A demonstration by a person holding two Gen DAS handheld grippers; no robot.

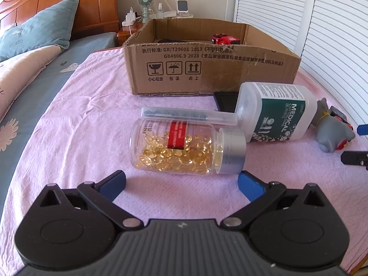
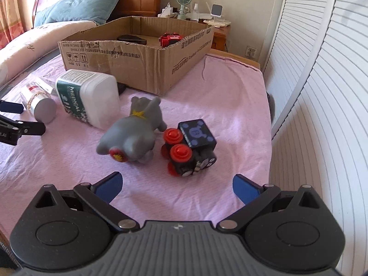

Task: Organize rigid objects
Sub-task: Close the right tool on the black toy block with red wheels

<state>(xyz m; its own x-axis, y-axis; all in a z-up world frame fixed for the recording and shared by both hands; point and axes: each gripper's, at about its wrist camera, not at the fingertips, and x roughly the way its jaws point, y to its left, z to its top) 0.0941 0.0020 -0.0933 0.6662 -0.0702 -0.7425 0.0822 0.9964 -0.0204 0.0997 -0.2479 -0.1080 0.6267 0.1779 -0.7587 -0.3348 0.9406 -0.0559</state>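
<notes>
Pill jar (image 1: pixel 187 148): on bed, lying sideways just ahead of left gripper (image 1: pixel 181 180), long axis across jaws, cap to right
Left gripper: open, empty, nearer
Right gripper (image 2: pixel 177 187): open, empty, facing toy train (image 2: pixel 189 148)
Box (image 1: pixel 207 69): beyond jar

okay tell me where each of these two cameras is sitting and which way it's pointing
Left wrist: on the left hand-held gripper, low over the pink cloth, facing the pill jar and box; its own open fingers show.
Right wrist: on the right hand-held gripper, facing the gray toy and black toy car; its own open fingers show.
Shared: box, white bottle, jar, gray toy; each view catches the other gripper at its edge.
</notes>
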